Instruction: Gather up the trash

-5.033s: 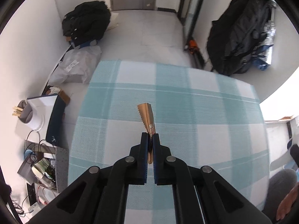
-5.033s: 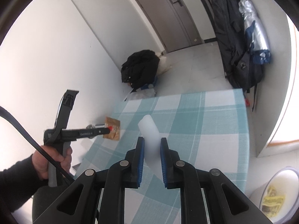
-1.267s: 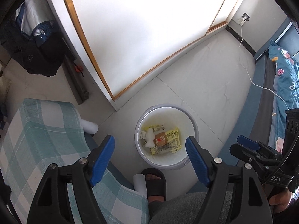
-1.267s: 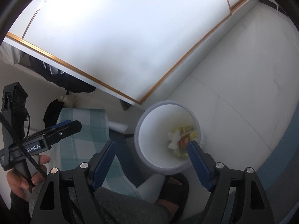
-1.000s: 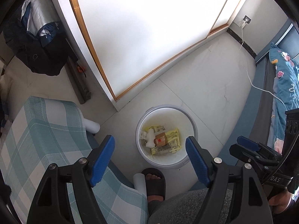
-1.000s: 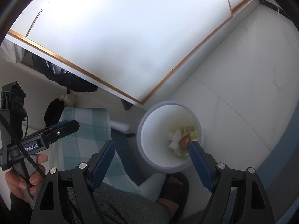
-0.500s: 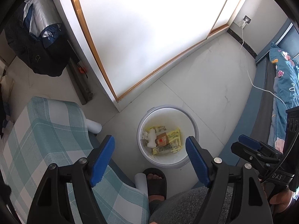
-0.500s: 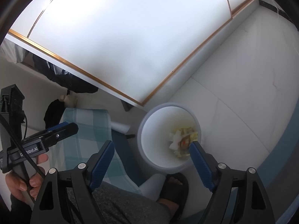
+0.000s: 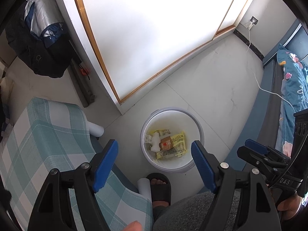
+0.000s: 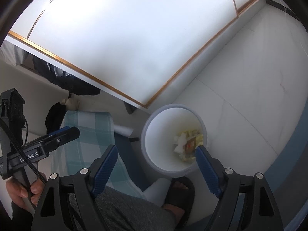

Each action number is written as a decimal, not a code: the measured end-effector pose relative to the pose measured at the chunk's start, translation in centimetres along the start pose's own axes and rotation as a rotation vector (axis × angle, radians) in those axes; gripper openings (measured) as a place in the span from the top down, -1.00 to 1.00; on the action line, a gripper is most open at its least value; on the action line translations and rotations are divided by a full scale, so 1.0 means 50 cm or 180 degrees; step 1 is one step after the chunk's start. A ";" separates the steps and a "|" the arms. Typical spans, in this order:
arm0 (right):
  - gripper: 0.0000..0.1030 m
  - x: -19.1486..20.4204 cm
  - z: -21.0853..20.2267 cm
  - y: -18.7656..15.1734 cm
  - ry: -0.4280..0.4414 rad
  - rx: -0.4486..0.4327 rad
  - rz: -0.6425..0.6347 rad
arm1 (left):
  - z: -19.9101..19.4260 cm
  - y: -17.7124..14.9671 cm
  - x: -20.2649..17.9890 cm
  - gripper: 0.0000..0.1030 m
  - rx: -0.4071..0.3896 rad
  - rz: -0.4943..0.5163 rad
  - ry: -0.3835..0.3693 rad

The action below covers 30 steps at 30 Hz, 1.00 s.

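Note:
A white round trash bin (image 9: 199, 132) stands on the floor below both grippers; it also shows in the right wrist view (image 10: 154, 130). Inside lie a brown wrapper (image 9: 166, 143), a white crumpled piece (image 9: 155, 143) and yellow wrappers (image 9: 178, 140); the same trash (image 10: 187, 143) shows in the right wrist view. My left gripper (image 9: 155, 150) is wide open and empty above the bin. My right gripper (image 10: 156, 154) is wide open and empty above the bin; it also shows at the right of the left wrist view (image 9: 256, 151).
The table with a teal checked cloth (image 9: 38, 134) is at the lower left. A foot in a black slipper (image 9: 159, 186) rests beside the bin. A window wall (image 9: 154, 28) is behind it, a bed (image 9: 290, 88) at the right, dark bags (image 9: 38, 44) at upper left.
Five seconds ago both grippers held trash over the table; now both are open and empty over the bin. Over the last second they barely moved.

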State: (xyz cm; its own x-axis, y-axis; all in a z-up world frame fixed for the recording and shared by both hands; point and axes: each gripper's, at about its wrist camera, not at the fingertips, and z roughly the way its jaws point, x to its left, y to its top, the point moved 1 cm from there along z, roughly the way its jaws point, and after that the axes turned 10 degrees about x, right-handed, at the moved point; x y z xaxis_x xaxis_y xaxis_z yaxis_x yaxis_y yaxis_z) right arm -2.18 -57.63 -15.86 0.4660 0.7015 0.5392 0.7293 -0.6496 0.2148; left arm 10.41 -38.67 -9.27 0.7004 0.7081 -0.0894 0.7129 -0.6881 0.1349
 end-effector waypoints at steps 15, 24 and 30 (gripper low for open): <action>-0.62 -0.002 -0.002 0.001 -0.0006 -0.0012 0.0006 | 0.000 -0.001 0.003 -0.46 -0.0022 -0.0003 -0.0031; -0.63 -0.004 0.002 0.000 -0.0023 0.0000 0.0024 | 0.001 -0.007 0.004 -0.46 -0.0077 -0.0021 -0.0029; -0.63 -0.007 0.003 0.001 -0.0046 0.0005 0.0040 | 0.001 -0.008 0.003 -0.46 -0.0094 -0.0016 -0.0152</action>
State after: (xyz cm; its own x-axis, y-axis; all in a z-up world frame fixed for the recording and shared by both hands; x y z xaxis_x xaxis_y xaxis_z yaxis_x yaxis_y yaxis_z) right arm -2.23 -57.86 -16.14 0.4824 0.6975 0.5299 0.7240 -0.6580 0.2069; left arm 10.22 -38.29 -9.37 0.6981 0.7028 -0.1369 0.7157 -0.6791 0.1635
